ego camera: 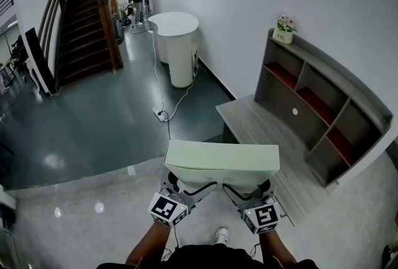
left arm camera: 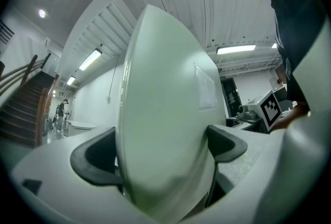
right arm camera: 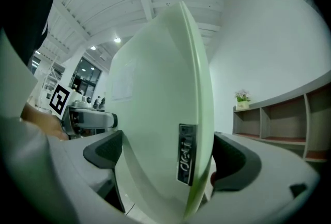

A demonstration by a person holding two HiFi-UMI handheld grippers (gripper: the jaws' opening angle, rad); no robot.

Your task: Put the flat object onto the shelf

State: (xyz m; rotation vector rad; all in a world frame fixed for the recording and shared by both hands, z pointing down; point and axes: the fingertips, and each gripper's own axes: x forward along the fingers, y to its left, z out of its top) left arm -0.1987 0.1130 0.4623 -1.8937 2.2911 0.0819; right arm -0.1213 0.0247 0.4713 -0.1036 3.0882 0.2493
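**Item: flat object** [ego camera: 222, 163], a pale green, slim, rigid rectangular case with rounded edges.

- Markings: a small dark badge [right arm camera: 186, 161] on the narrow edge reads "deli". A pale rectangular sticker [left arm camera: 207, 88] sits on one broad face; its print cannot be read.
- Position: held level in the air in front of the person, above the floor and not touching the shelf [ego camera: 323, 106].
- Hold, near edge: the left gripper [ego camera: 180, 186] has its jaws clamped on the case, with the dark pads [left arm camera: 95, 158] pressed against both broad faces.
- Hold, same edge: the right gripper [ego camera: 252, 190] is likewise closed on it, just beside the left.

**Item: shelf**, grey, set against the white wall to the person's right.

- Form: open compartments [ego camera: 316, 104] with red-lined floors, and a low grey platform [ego camera: 252, 122] in front.
- On top: a small white pot [ego camera: 283, 35] holding pink flowers [ego camera: 286, 22]. The writing on the pot is too small to read.
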